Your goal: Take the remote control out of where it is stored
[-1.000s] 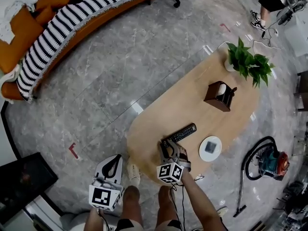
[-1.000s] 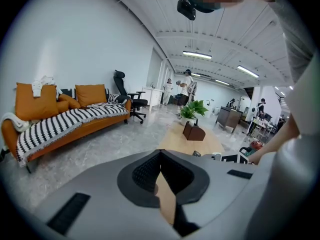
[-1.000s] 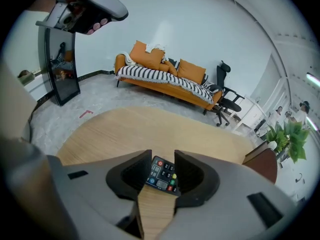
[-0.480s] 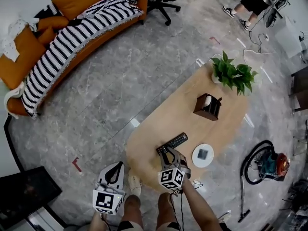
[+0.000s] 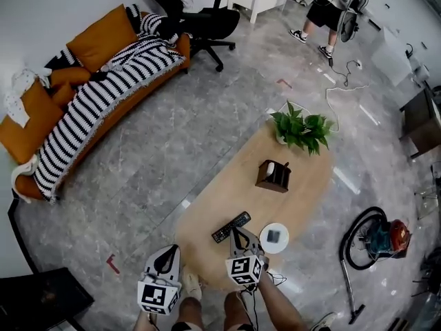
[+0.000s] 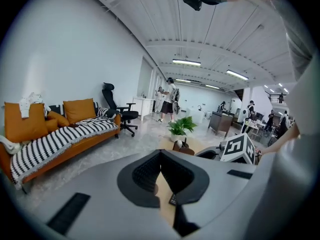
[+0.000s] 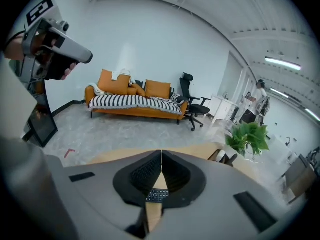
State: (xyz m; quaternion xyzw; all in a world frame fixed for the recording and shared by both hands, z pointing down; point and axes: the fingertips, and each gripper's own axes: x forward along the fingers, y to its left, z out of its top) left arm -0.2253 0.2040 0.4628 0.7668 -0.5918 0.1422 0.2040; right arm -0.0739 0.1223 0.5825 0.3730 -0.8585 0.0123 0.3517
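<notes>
The black remote control [image 5: 231,227] lies flat on the oval wooden table [image 5: 227,192], apart from the brown holder box [image 5: 273,176] behind it. My right gripper [image 5: 236,232] hovers above the remote's near end. Its jaws have just closed, and they meet with nothing between them. In the right gripper view the remote [image 7: 159,195] shows below the shut right gripper [image 7: 161,156]. My left gripper [image 5: 168,249] hangs off the table's near left edge. In the left gripper view its jaws [image 6: 160,152] touch tip to tip and hold nothing.
A potted plant [image 5: 301,129] stands at the table's far end and a white round disc [image 5: 274,237] lies right of the remote. A vacuum cleaner [image 5: 375,238] sits on the floor to the right. An orange sofa [image 5: 96,109], an office chair [image 5: 200,19] and a person [image 5: 331,5] are farther off.
Both grippers have risen away from the table and the whole scene looks smaller. The right gripper has lifted off the remote, which stays on the tabletop.
</notes>
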